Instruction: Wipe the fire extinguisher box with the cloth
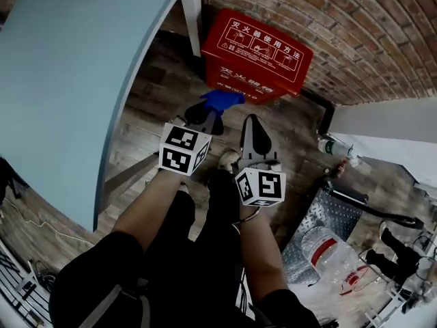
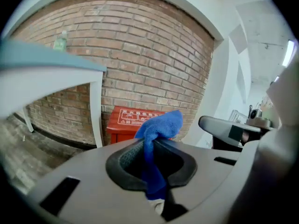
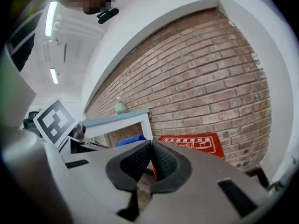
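Observation:
The red fire extinguisher box stands on the floor against the brick wall, with white print on its sloped lid; it also shows as the red box and the red box in the gripper views. My left gripper is shut on a blue cloth, whose bunched end sticks out past the jaws, just short of the box. My right gripper is shut on nothing, a little to the right and nearer to me.
A pale blue table with a white leg fills the left. A white table stands at right. Plastic bottles and a metal plate lie on the wooden floor at lower right.

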### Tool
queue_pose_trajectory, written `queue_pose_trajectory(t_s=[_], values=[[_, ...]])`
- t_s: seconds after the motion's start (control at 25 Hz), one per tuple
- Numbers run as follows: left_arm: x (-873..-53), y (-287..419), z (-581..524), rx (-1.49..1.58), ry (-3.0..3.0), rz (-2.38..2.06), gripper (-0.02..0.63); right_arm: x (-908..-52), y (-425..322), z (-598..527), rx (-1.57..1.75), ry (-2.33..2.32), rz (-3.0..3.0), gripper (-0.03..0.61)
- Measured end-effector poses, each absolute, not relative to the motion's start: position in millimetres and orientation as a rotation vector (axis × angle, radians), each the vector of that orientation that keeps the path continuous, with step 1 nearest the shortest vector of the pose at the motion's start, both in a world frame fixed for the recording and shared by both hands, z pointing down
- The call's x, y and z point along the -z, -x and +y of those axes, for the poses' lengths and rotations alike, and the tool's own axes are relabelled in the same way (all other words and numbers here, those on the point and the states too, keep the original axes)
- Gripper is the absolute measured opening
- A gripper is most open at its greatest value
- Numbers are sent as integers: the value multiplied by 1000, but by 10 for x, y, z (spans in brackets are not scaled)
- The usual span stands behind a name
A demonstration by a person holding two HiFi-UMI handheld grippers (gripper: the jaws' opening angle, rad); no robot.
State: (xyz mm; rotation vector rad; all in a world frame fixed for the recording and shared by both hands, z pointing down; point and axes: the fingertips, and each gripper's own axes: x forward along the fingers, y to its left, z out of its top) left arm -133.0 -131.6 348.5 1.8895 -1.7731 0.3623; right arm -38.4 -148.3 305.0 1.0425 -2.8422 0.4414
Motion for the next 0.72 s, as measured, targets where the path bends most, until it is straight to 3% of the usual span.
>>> queue_pose_trajectory(t_s=[0.32, 0.72], values=[[-1440, 1003, -444, -382, -2010, -1709, 41, -1068, -315, -547, -377, -1289, -2738, 17], [-361, 505, 104, -397, -2091, -1636, 41, 14, -810, -30, -308, -1364, -2737, 17]])
